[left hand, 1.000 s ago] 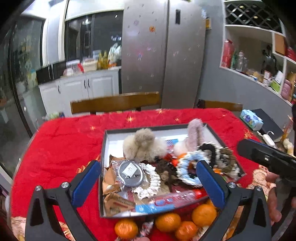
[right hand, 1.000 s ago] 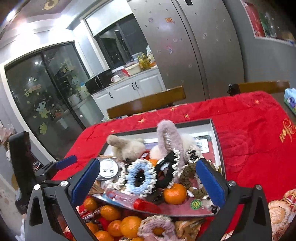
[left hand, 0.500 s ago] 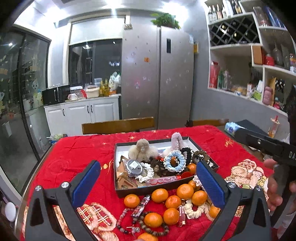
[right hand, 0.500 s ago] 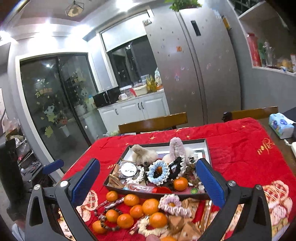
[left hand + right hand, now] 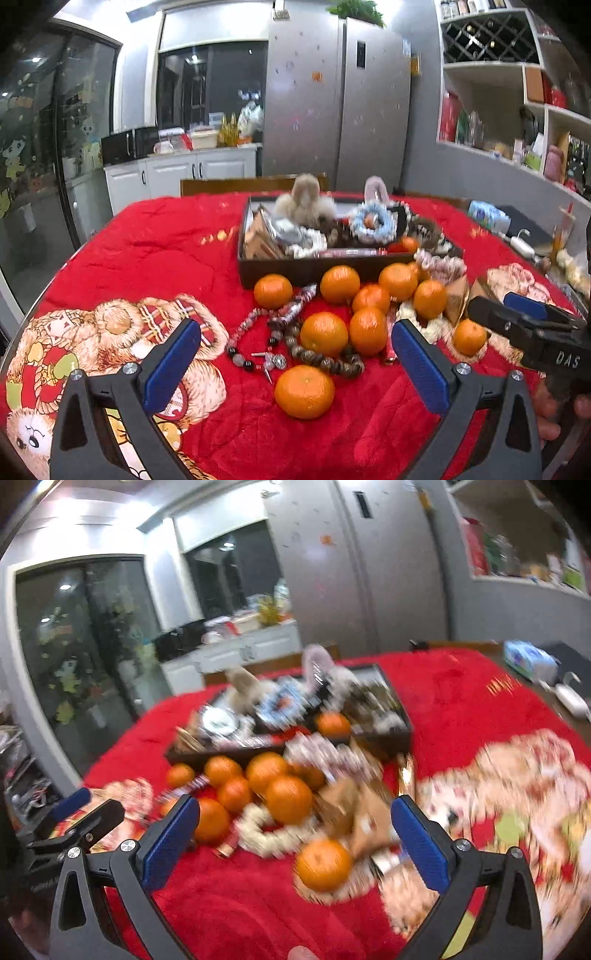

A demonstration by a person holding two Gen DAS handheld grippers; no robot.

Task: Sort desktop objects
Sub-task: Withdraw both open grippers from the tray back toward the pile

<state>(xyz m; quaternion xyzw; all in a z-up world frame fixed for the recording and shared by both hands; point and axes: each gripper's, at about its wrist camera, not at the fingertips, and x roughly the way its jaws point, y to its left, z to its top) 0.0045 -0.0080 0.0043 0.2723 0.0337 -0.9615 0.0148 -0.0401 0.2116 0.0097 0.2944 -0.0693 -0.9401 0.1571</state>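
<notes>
A dark box (image 5: pixel 317 267) full of scrunchies, plush toys and packets stands on the red tablecloth (image 5: pixel 166 243). Several tangerines (image 5: pixel 325 332) lie in front of it with bead bracelets (image 5: pixel 325 363), a white scrunchie (image 5: pixel 266 830) and brown packets (image 5: pixel 456 299). My left gripper (image 5: pixel 295 363) is open and empty, low over the table, with the nearest tangerine (image 5: pixel 304 391) between its fingers. My right gripper (image 5: pixel 295 836) is open and empty, above a tangerine (image 5: pixel 323 864). The right gripper also shows in the left wrist view (image 5: pixel 524 325). The box shows blurred in the right wrist view (image 5: pixel 288 734).
Wooden chairs (image 5: pixel 251 182) stand behind the table. A tissue pack (image 5: pixel 487 216) and a white charger (image 5: pixel 519 245) lie at the table's right edge. Fridge and shelves are behind. The cloth has printed cartoon figures (image 5: pixel 110 343) at the near side.
Both grippers have pulled back from over the box and dropped low toward the near side of the table. The tangerines and beads now fill the foreground. Both stay open.
</notes>
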